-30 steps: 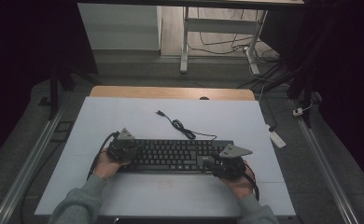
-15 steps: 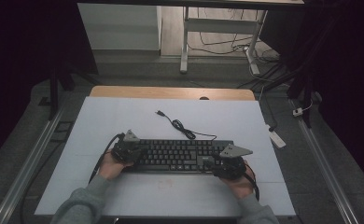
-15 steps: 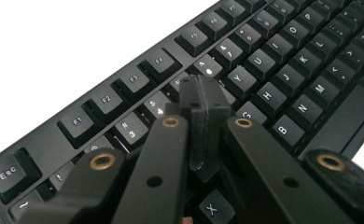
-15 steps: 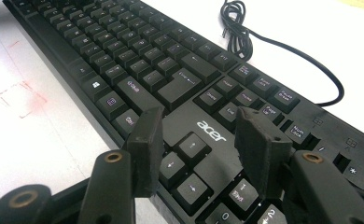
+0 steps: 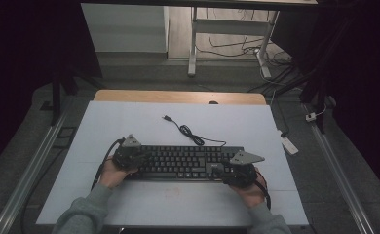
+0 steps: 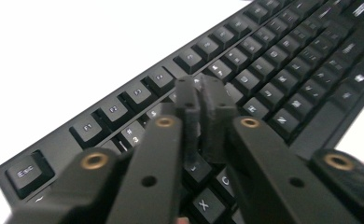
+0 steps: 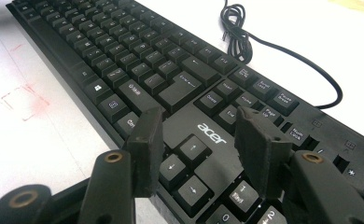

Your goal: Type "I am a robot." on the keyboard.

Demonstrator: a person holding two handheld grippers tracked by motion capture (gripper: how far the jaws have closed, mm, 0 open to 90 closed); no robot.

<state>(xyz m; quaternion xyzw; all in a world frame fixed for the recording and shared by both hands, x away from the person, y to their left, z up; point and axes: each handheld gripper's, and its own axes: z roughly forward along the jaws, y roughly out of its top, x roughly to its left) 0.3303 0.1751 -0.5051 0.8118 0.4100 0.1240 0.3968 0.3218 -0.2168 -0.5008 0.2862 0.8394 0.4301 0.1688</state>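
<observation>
The keyboard [image 5: 188, 162], black matte plastic with squarish keys, lies at lower centre of the high view on the white table [image 5: 129, 122]. The left gripper [image 6: 202, 100], jaws pressed together and empty, hovers over the letter keys, seemingly about to press one. The right gripper [image 7: 203, 135] hangs open above the arrow keys, holding nothing; the glossy cable [image 7: 283, 51] coils at upper right

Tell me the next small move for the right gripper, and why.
Probably ease the right gripper down onto the keyboard: its jaws stand open over the arrow keys, gripping nothing, while the left gripper is shut over the left keys.
</observation>
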